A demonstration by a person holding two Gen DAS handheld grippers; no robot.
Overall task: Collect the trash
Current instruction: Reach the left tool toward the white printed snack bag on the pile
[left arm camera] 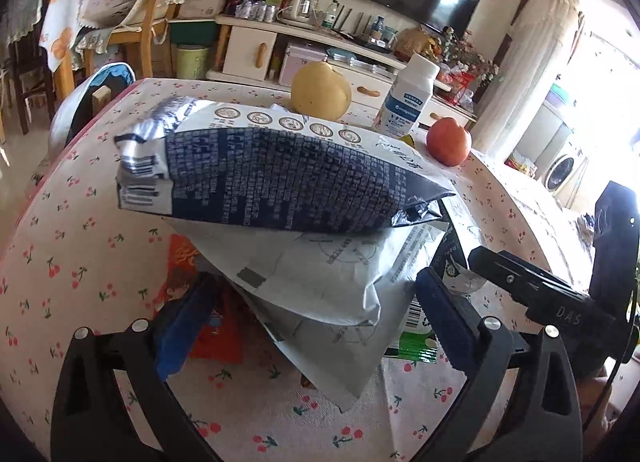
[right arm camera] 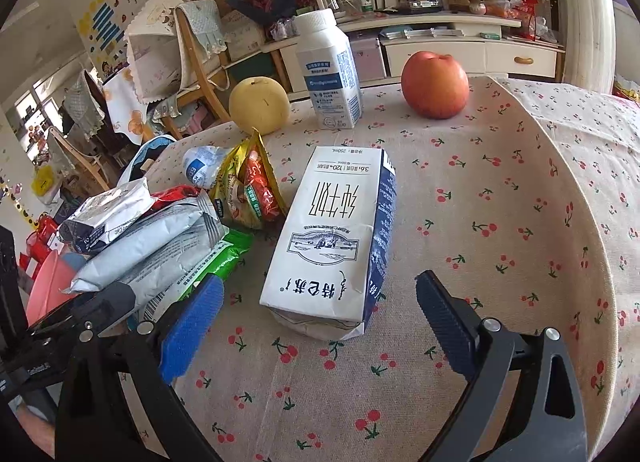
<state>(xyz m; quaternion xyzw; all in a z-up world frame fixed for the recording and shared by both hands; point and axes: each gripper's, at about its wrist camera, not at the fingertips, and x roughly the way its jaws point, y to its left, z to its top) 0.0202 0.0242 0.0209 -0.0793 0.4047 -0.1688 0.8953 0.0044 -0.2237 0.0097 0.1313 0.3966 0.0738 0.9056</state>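
Both hand-held grippers gape wide: right (right arm camera: 320,318) straddles milk carton (right arm camera: 332,238).

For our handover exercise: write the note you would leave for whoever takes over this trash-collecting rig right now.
Left gripper: open, hovering at the heap of crumpled silver-and-navy foil bags.
Right gripper: open, empty, facing the flattened white-and-blue milk carton lying on the cherry-print tablecloth.
Nothing held yet.
Left to collect: heap, carton, yellow-red snack wrapper.
Red apple, yellow pear and upright white bottle probably stay.
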